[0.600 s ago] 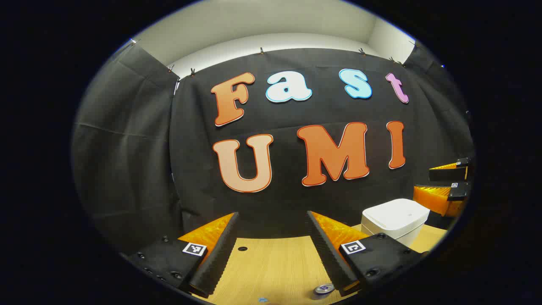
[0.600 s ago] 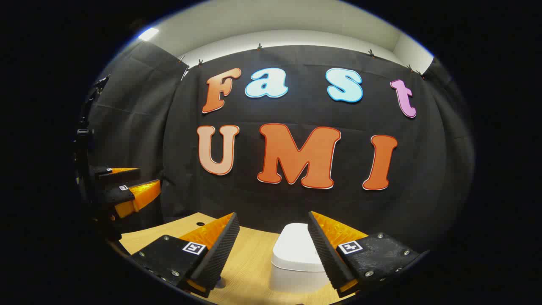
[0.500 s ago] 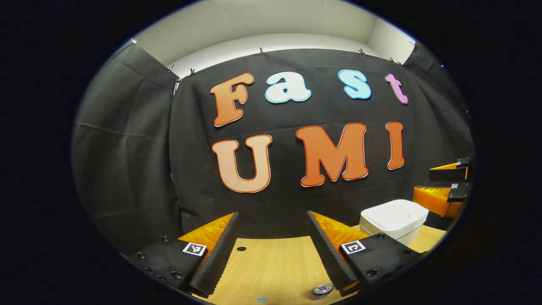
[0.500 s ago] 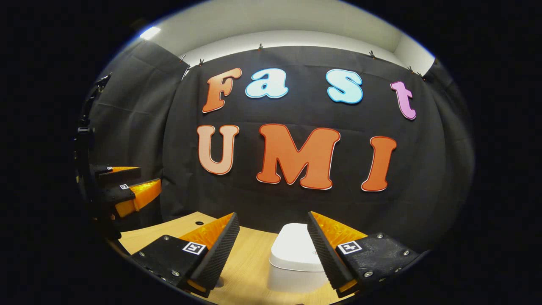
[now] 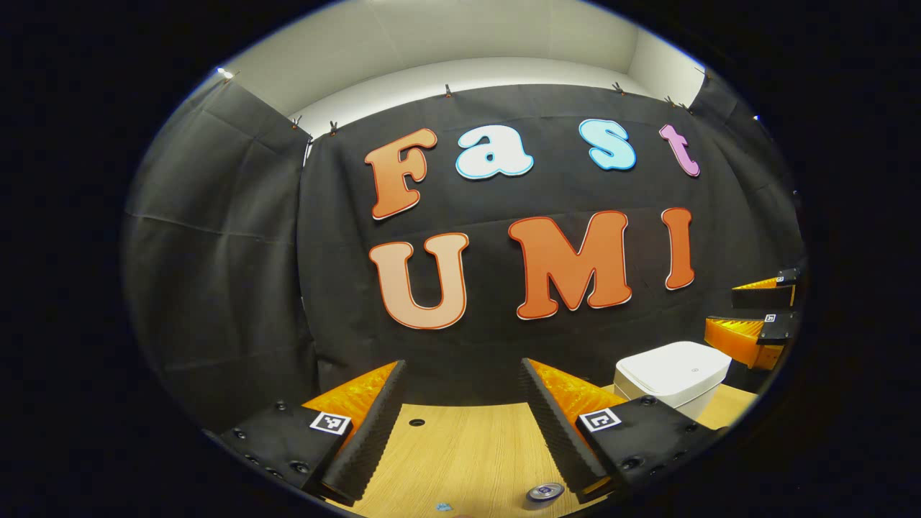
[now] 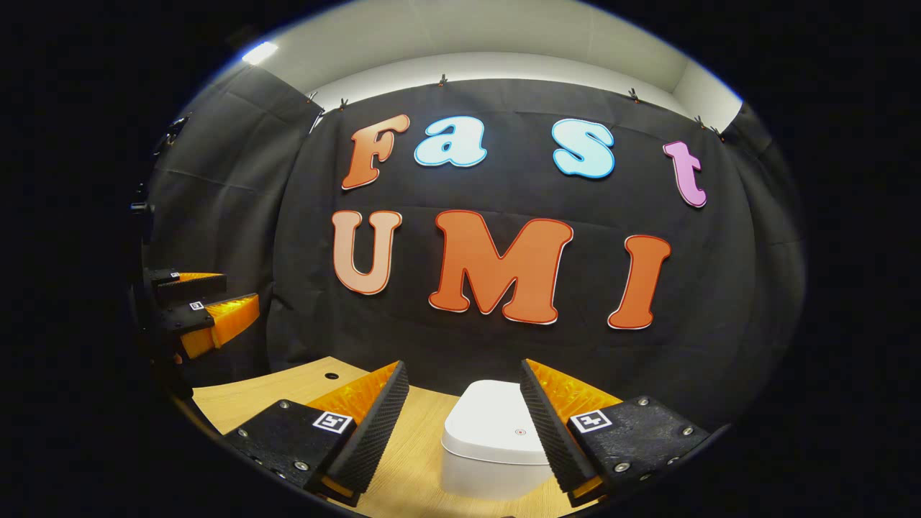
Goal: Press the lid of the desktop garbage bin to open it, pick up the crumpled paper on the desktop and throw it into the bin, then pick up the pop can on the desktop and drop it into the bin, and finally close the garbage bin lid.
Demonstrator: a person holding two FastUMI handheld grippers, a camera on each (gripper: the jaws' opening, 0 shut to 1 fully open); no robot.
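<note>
1. Low in the right gripper view I count one white bin [image 6: 496,439], lid down, between my spread right gripper [image 6: 464,424] fingers.
2. One pop can [image 5: 545,492] sits bottom centre by my spread left gripper [image 5: 460,424].
3. Both rest on one wooden desktop [image 5: 468,453].

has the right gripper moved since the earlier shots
Yes, slightly. In the right gripper view the right gripper is unchanged, but the bin and wall lettering sit further left, so it has turned or shifted a little rightward.

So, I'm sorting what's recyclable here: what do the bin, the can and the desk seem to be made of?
The bin looks like white moulded plastic: smooth, matte, rounded corners. The can shows a shiny silver top, likely aluminium. The desk shows pale wood grain, wood or a laminate; the pictures can't settle which.
</note>
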